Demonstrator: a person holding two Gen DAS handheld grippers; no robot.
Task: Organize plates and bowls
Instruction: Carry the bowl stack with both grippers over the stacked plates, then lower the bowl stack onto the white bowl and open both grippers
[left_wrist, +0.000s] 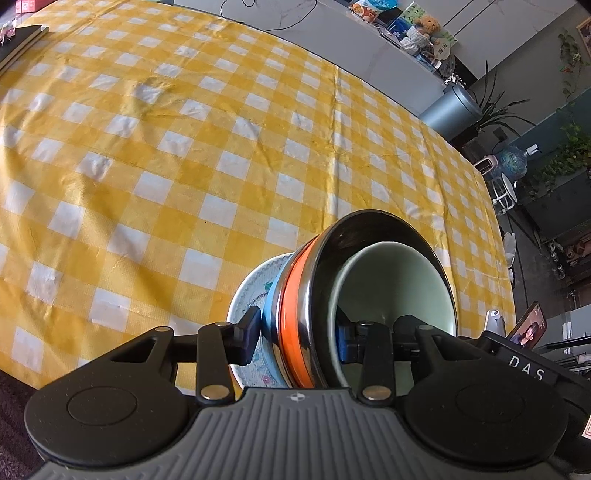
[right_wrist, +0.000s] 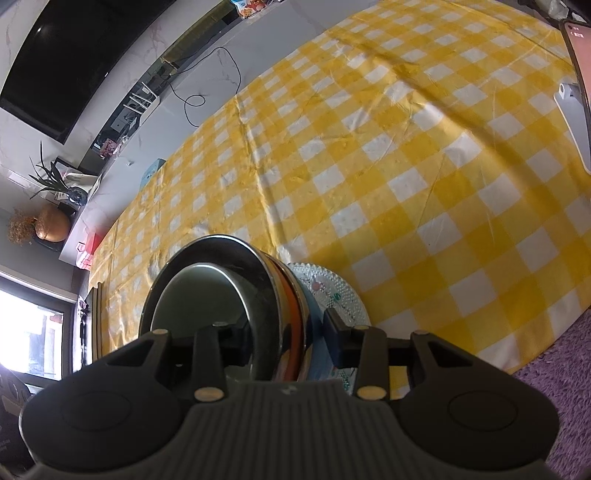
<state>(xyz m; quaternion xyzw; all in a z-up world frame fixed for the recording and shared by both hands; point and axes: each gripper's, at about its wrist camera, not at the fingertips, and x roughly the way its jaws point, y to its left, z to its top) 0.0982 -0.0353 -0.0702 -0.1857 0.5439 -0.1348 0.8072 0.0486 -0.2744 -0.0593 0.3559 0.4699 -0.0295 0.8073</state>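
A nested stack of dishes is held between both grippers above the yellow checked tablecloth (left_wrist: 184, 147). It holds a pale green bowl (left_wrist: 399, 288) inside a steel bowl with an orange band (left_wrist: 291, 317), a light blue bowl (left_wrist: 271, 306) and a patterned plate (left_wrist: 247, 291) at the back. My left gripper (left_wrist: 299, 338) is shut on the stack, one finger behind the plate, one inside the green bowl. In the right wrist view my right gripper (right_wrist: 288, 341) is shut on the same stack: steel bowl (right_wrist: 266, 273), patterned plate (right_wrist: 332, 291).
A dark notebook (left_wrist: 22, 40) lies at the table's far left corner. A phone on a stand (left_wrist: 528, 325) is at the right edge, also in the right wrist view (right_wrist: 576, 74). A white counter (left_wrist: 369, 44) with clutter runs behind the table. A purple rug (right_wrist: 554, 369) lies below.
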